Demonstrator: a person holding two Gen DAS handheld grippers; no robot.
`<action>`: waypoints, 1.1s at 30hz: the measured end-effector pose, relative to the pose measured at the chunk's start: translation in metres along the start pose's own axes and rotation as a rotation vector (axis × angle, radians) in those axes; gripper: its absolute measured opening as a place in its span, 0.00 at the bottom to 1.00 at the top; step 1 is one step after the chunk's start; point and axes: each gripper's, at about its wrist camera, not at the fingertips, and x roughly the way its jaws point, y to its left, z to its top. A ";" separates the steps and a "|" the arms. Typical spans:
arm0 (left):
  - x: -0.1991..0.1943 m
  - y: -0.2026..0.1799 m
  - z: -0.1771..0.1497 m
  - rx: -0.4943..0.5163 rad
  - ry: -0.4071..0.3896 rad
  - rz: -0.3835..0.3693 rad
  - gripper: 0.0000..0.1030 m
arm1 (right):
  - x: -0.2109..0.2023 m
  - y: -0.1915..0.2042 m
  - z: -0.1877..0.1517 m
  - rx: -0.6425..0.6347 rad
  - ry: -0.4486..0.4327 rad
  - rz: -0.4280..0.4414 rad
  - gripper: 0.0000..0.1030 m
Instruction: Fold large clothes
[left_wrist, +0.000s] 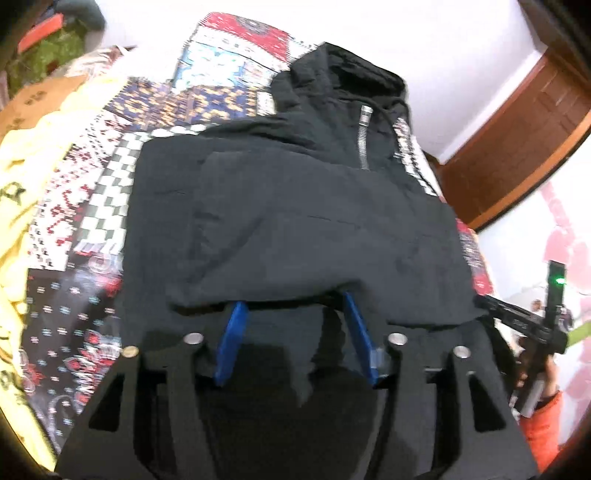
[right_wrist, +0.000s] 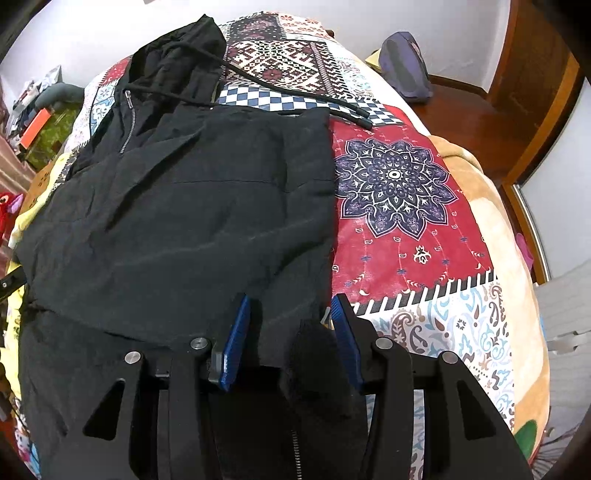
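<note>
Black cloth: hooded jacket (right_wrist: 177, 206) spread on the patchwork bedspread (right_wrist: 399, 206), hood far, zip up; sides seemingly folded in
Left gripper (left_wrist: 293, 308): blue fingers parted around the near hem; whether pinching, cannot tell
Right gripper (right_wrist: 288, 314): likewise parted, cloth between
Reason: likely both take the hem to fold it toward the hood

Left gripper (left_wrist: 295, 306) and right gripper (right_wrist: 288, 306) apparently both spread
</note>
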 end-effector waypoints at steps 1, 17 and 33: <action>0.001 -0.001 0.001 -0.007 -0.001 -0.008 0.64 | 0.000 0.001 0.000 -0.002 -0.001 0.000 0.41; 0.021 0.032 0.037 -0.277 -0.049 0.016 0.31 | -0.013 0.014 0.004 -0.049 -0.024 -0.008 0.41; -0.081 -0.066 0.088 0.174 -0.330 0.081 0.05 | -0.043 0.017 0.035 -0.058 -0.118 -0.017 0.41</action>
